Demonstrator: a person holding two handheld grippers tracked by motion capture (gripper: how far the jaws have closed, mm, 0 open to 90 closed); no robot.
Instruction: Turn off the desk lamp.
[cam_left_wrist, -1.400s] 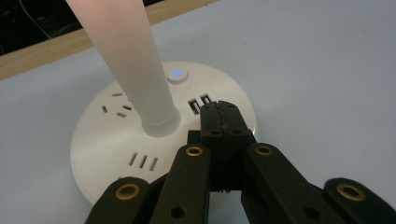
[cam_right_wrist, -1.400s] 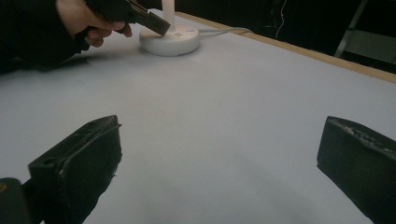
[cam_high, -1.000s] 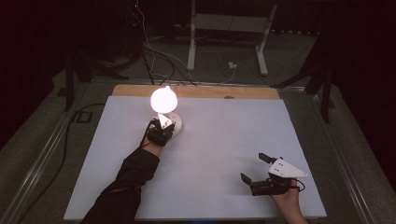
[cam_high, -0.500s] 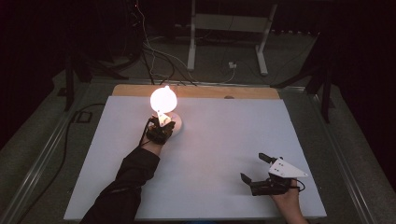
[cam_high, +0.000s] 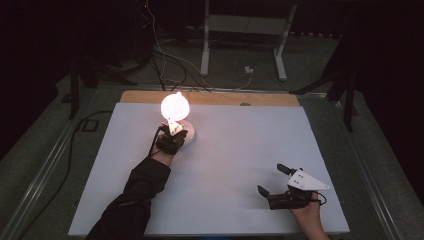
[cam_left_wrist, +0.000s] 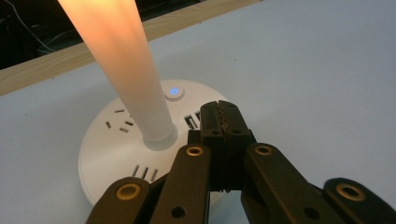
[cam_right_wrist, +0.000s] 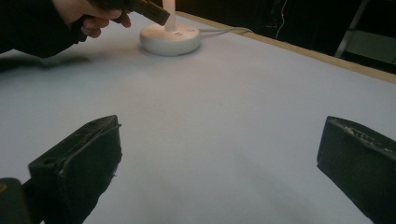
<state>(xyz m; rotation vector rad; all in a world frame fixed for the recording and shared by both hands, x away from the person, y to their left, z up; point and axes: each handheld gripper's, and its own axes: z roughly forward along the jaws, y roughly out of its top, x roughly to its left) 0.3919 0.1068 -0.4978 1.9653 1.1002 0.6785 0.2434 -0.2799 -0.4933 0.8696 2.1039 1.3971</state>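
Notably, writing: none readable; the lamp base (cam_left_wrist: 140, 154) carries only a lit blue power button (cam_left_wrist: 173, 91).
Lamp: round white socket base, glowing tapered stem (cam_left_wrist: 119, 60), near the white surface's (cam_high: 240, 150) far-left edge.
Left tool (cam_left_wrist: 223, 122): clenched, empty, over the base.
Right tool (cam_right_wrist: 219, 163): released, well apart from the lamp.

1. The room is dim; the surroundings in the upper part of the high view fall to near black.
2. The lit lamp (cam_high: 175, 106) is the main light, its bulb blown out to glare.
3. In the left gripper view the lamp's stem glows orange, overexposed at upper left.
4. In the right gripper view the near black jaws are blurred, and a soft shadow lies under the sleeve (cam_right_wrist: 28, 28) at upper left.
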